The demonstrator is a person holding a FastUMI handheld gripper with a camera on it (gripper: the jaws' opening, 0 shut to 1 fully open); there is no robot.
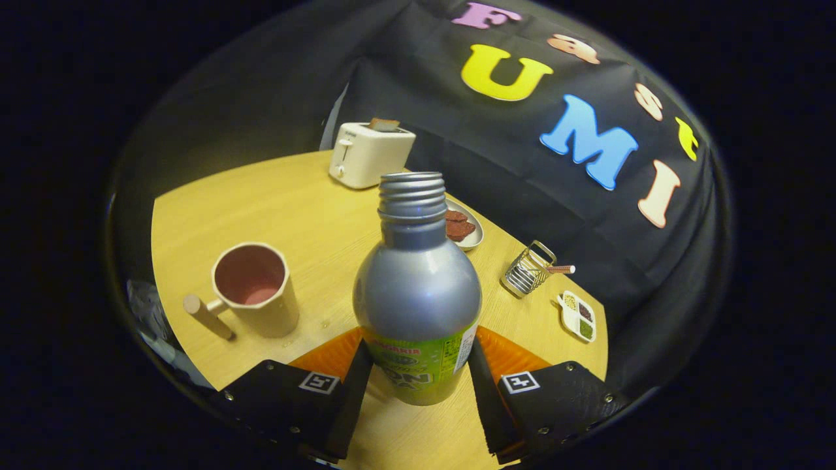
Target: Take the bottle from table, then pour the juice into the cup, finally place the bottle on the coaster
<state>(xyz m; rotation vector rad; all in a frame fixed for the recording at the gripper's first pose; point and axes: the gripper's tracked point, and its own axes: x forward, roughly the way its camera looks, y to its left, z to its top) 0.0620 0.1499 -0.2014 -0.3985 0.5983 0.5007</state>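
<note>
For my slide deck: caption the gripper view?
Gripper fingers clamp the uncapped bottle upright over the coaster, cup nearby.

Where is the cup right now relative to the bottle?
In the gripper view the cup stands on the table beside the bottle, apart from it; the claw is shut on the bottle.

The silver metal bottle with a green label (417, 294) hides the near part of the small metal plate of brown pieces (471, 230) and the counter (307, 202) behind it. Its label wraps out of sight. The black fingers (349, 391) of the hand-held gripper (418, 385) cover its lower sides, so contact cannot be confirmed. The contents of the small white three-part dish (578, 315) are too small to identify.
</note>
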